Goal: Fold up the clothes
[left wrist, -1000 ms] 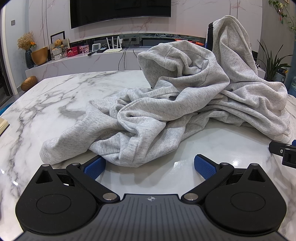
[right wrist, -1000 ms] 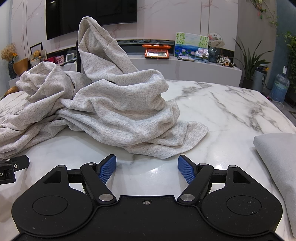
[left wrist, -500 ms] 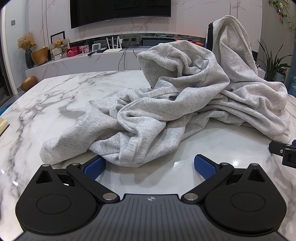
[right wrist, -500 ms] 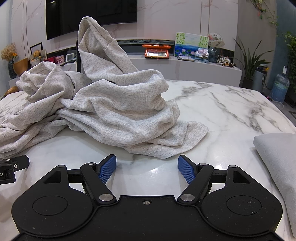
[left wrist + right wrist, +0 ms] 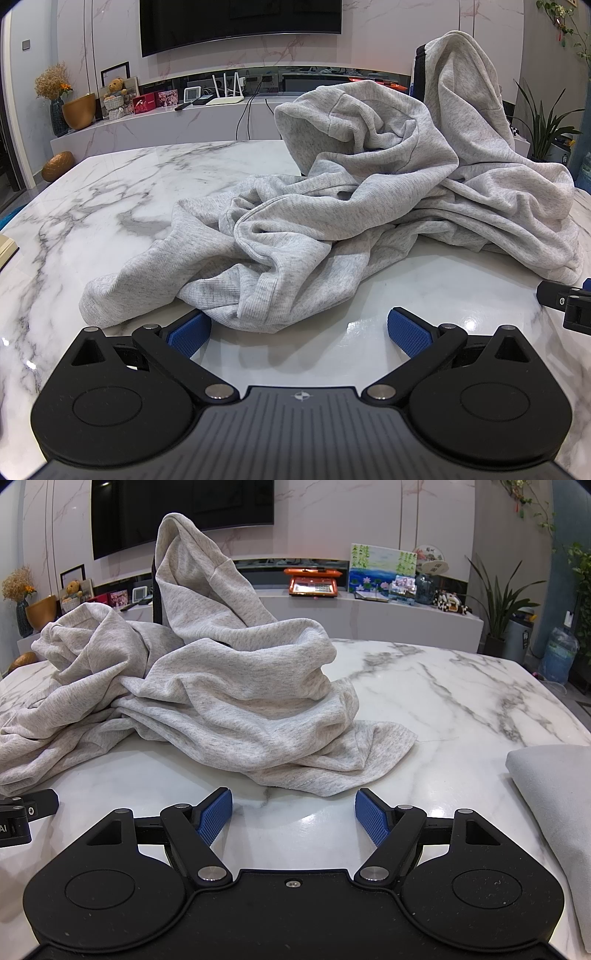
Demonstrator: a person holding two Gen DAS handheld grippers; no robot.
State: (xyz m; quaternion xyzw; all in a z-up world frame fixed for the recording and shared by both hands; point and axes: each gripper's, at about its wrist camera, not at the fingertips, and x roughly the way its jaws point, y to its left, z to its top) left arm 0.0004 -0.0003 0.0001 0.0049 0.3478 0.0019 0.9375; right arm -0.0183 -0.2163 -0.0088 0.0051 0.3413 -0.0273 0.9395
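Note:
A crumpled light grey hoodie [image 5: 351, 218] lies heaped on the white marble table [image 5: 110, 206], part of it draped over a dark chair back [image 5: 419, 74] at the far side. My left gripper [image 5: 299, 332] is open, low over the table, its blue pads just short of the ribbed hem nearest me. In the right wrist view the same hoodie [image 5: 229, 701] spreads left of centre, and my right gripper [image 5: 293, 814] stands open just before its near edge, holding nothing. Each gripper's tip shows at the edge of the other's view.
A folded grey garment [image 5: 554, 794] rests at the right edge of the table [image 5: 461, 701]. Behind the table runs a low marble shelf with a vase, a router and pictures [image 5: 159, 99], and potted plants [image 5: 502, 602] stand at the right.

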